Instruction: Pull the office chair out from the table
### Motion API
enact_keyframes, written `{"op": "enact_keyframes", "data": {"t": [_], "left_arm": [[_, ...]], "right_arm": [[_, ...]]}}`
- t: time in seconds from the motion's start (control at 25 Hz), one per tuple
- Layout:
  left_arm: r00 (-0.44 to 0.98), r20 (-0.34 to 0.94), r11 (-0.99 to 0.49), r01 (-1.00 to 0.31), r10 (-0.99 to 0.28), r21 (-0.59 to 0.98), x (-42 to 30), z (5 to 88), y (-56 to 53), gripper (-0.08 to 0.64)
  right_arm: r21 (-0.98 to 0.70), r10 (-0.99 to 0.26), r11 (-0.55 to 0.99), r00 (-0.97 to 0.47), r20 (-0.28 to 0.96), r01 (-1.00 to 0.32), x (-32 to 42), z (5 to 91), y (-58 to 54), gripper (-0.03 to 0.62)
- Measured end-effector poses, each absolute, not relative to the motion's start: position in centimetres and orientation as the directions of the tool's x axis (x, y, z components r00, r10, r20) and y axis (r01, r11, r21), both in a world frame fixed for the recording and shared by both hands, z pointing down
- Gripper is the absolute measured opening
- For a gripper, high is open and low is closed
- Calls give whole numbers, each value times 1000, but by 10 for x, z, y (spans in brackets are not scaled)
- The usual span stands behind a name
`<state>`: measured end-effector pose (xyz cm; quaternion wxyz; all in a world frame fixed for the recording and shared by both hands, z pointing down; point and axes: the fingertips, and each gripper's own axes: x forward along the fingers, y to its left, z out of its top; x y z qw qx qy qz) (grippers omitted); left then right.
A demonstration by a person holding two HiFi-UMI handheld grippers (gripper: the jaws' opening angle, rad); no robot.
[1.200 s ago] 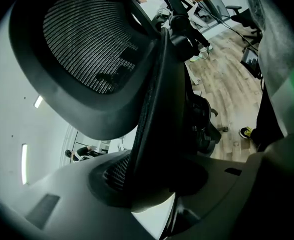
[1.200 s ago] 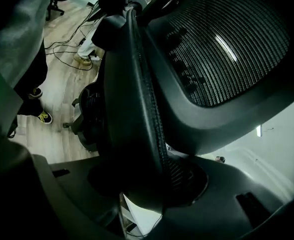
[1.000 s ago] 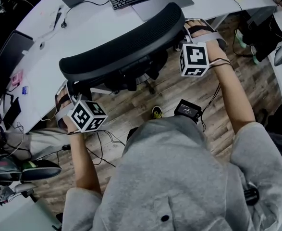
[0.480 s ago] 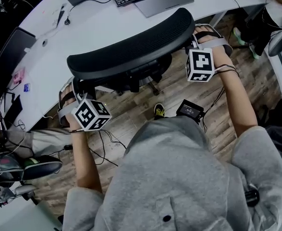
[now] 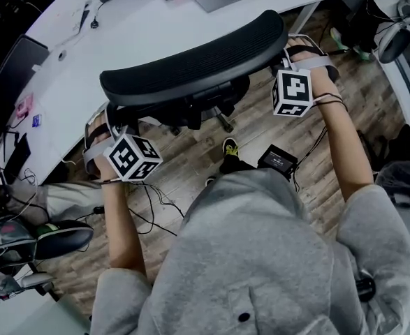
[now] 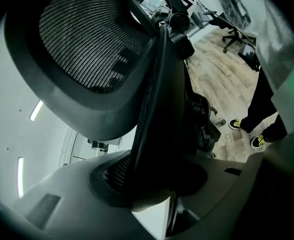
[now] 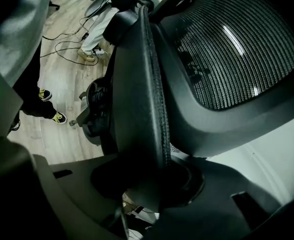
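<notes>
Table [image 5: 156, 33] spans the head view's top. Chair [image 5: 191, 65] stands on the floor [image 5: 253, 128] at the table's near edge, its back just clear of that edge. Left gripper [image 6: 152, 184] is clamped on the back's left rim. Right gripper [image 7: 147, 179] has just been closing and now pinches the right rim. Judgement: draw both ends toward the body evenly and level, so the chair rolls straight and doesn't swivel. Keep both pinches firm on the thin rim. Watch the cables [image 5: 156, 201] near the castors.
</notes>
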<state>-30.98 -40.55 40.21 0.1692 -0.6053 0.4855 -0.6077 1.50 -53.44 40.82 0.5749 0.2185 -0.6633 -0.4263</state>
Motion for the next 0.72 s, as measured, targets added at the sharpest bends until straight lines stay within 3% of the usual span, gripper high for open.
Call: {"op": "enact_keyframes", "data": {"t": [0.72], "left_arm": [[-184, 583, -502, -350, -791, -791, -323, 407, -390, 186]], "right_arm": [[791, -776, 582, -165, 609, 188, 11, 413, -501, 158]]}}
